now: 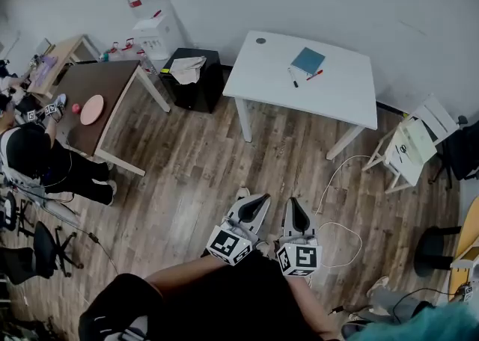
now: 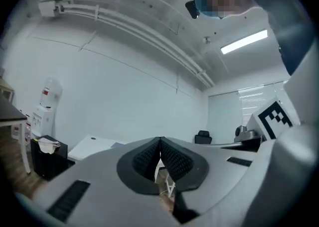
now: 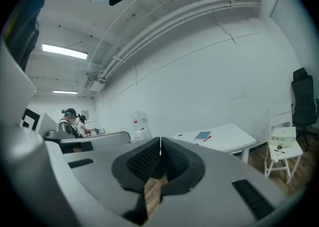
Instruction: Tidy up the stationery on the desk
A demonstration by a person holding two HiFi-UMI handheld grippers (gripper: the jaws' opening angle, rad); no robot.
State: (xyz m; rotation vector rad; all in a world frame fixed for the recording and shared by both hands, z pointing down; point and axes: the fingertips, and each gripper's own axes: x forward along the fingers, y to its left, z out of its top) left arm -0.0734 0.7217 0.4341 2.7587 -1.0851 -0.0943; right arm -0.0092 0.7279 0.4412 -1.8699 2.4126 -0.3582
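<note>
left tongs (image 1: pixel 257 201) and right tongs (image 1: pixel 294 206) both pressed together, nothing pinched, held level. white desk (image 1: pixel 344 89) is well apart across the wood floor (image 1: pixel 187 175). blue notebook (image 1: pixel 307 60), red pen (image 1: pixel 315 74) and dark pen (image 1: pixel 292 78) lie loose on it. judging by that, nothing tidied yet, everything left.

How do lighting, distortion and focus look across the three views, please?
Head view: evenly lit, sharp, fisheye bowing the floorboards. Left gripper view: dark round vignette, ceiling lamp glaring, mosaic patch near the top. Right gripper view: same vignette, ceiling pipes bowed, lamps bright.
</note>
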